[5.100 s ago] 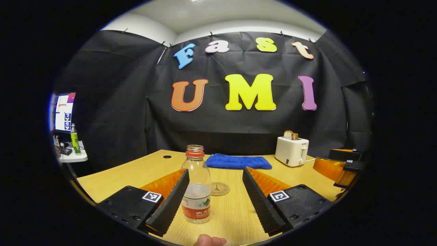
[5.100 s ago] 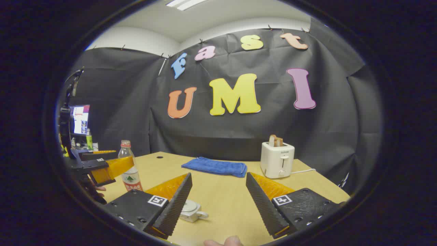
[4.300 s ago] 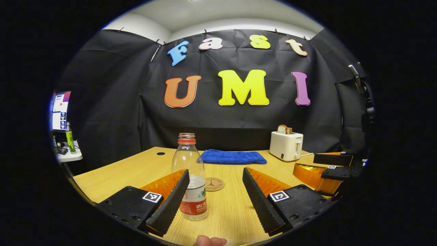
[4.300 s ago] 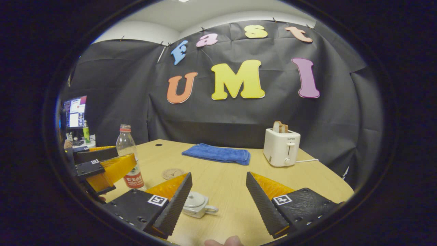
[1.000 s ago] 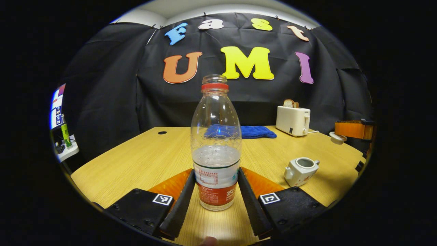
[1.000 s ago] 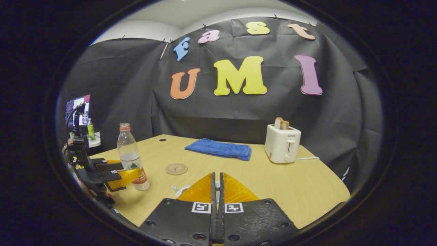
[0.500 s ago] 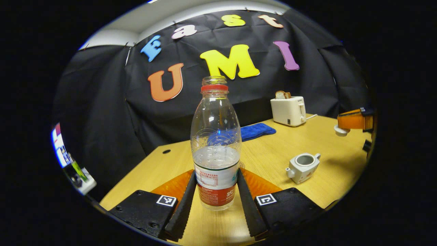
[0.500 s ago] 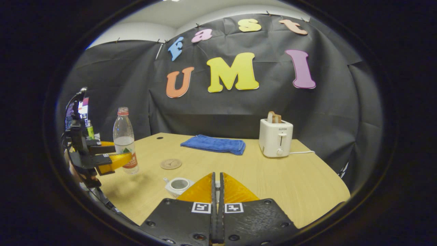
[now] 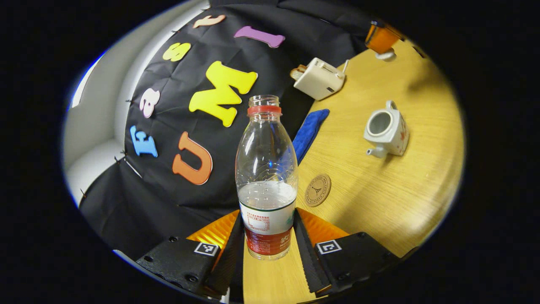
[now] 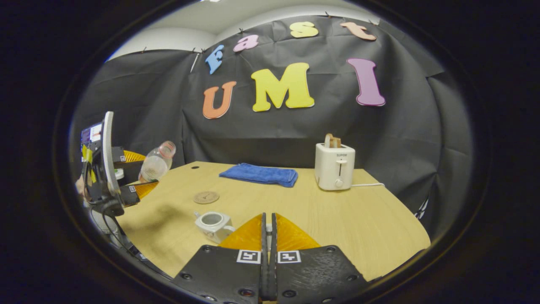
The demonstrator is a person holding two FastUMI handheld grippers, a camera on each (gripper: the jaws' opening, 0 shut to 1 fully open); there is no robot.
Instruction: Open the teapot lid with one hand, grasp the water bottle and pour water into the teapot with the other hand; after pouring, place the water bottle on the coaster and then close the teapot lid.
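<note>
Left gripper (image 9: 267, 249) is clamped on the water bottle (image 9: 266, 177), one finger pressed to each side of the labelled lower body; the bottle has no cap and is about half full. In the right gripper view this bottle (image 10: 157, 162) is off the table and tilted, neck pointing toward 1 o'clock, at the 9 o'clock edge, with the left gripper (image 10: 126, 177) around its base. Right gripper (image 10: 266, 230): fingers drawn together with only a thin slit between them. What they pinch cannot be read there; in the left gripper view, a small white lid (image 9: 385, 54) hangs beneath the right gripper (image 9: 381, 39) at 1 o'clock. Teapot (image 10: 213, 225) stands open on the wooden table (image 10: 346, 228), just left of the right gripper's fingertips, mouth empty-looking. Coaster (image 10: 206, 197) lies bare, beyond the teapot at 11 o'clock. Blue cloth (image 10: 259, 174) and toaster (image 10: 335, 167) sit at the table's far edge.
</note>
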